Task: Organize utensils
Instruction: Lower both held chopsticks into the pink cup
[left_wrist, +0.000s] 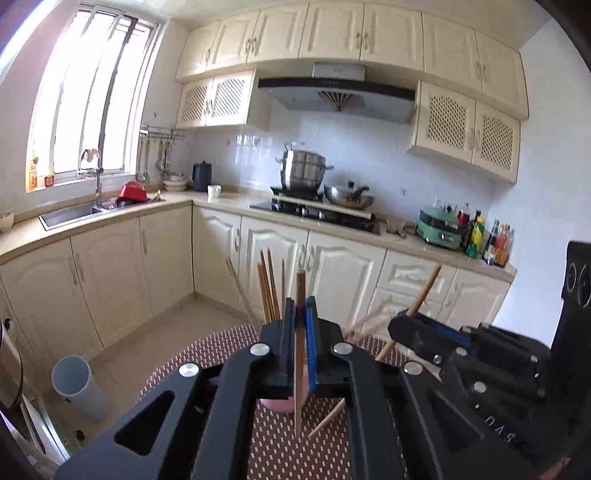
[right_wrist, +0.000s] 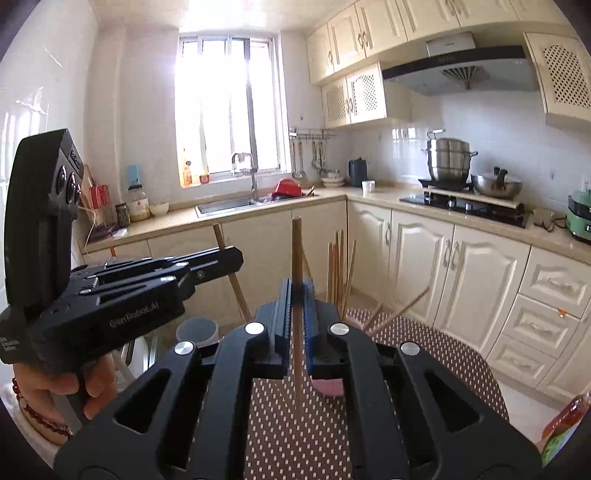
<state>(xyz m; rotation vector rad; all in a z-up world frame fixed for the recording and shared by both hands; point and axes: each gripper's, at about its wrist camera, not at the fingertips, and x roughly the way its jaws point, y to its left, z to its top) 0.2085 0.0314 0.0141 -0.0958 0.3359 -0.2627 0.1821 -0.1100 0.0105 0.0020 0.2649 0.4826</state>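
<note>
My left gripper (left_wrist: 300, 306) is shut on a wooden chopstick (left_wrist: 299, 354) and holds it upright above the dotted table mat (left_wrist: 280, 454). My right gripper (right_wrist: 298, 290) is shut on another wooden chopstick (right_wrist: 296, 258), also upright. Each gripper shows in the other's view: the right one (left_wrist: 410, 317) with its chopstick tilted, the left one (right_wrist: 225, 258) likewise. A pink holder (left_wrist: 280, 404) stands behind the grippers with several chopsticks (left_wrist: 267, 291) in it; it also shows in the right wrist view (right_wrist: 328, 387). A loose chopstick (left_wrist: 327, 422) lies on the mat.
The round table mat (right_wrist: 424, 347) sits in a kitchen with cream cabinets. A grey bin (left_wrist: 79, 387) stands on the floor to the left. A bottle (right_wrist: 565, 421) is at the table's right edge. The counter holds a sink (left_wrist: 70, 216), stove and pots (left_wrist: 303, 173).
</note>
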